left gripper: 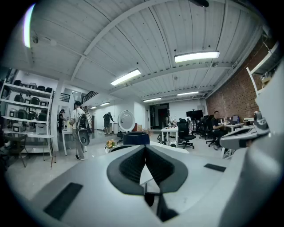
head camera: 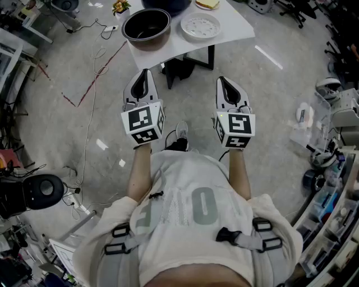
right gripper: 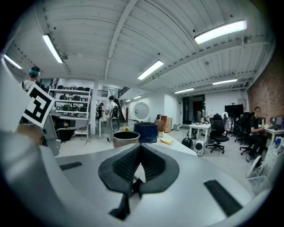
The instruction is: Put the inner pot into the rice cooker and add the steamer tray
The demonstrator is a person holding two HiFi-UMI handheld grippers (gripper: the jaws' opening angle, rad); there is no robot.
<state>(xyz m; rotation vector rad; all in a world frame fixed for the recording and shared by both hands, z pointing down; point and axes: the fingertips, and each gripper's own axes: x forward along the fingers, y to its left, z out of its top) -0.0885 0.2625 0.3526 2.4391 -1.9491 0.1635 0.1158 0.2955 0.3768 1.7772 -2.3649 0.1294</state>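
The metal inner pot [head camera: 146,27] stands on the white table [head camera: 235,22] at the top of the head view, with the white perforated steamer tray [head camera: 200,26] to its right. The dark blue rice cooker [head camera: 166,4] sits behind them at the frame's edge. My left gripper [head camera: 146,72] and right gripper [head camera: 221,79] are held side by side over the floor, short of the table, both shut and empty. The right gripper view shows the pot [right gripper: 126,138] and cooker [right gripper: 146,132] beyond its closed jaws; the left gripper view shows the cooker [left gripper: 136,138].
A yellow object [head camera: 207,3] lies on the table beside the cooker. A dark bag [head camera: 178,70] sits under the table. Cables [head camera: 90,112] run across the floor at left. Cluttered shelves [head camera: 331,168] line the right side. Office chairs and standing people [left gripper: 80,128] are far off.
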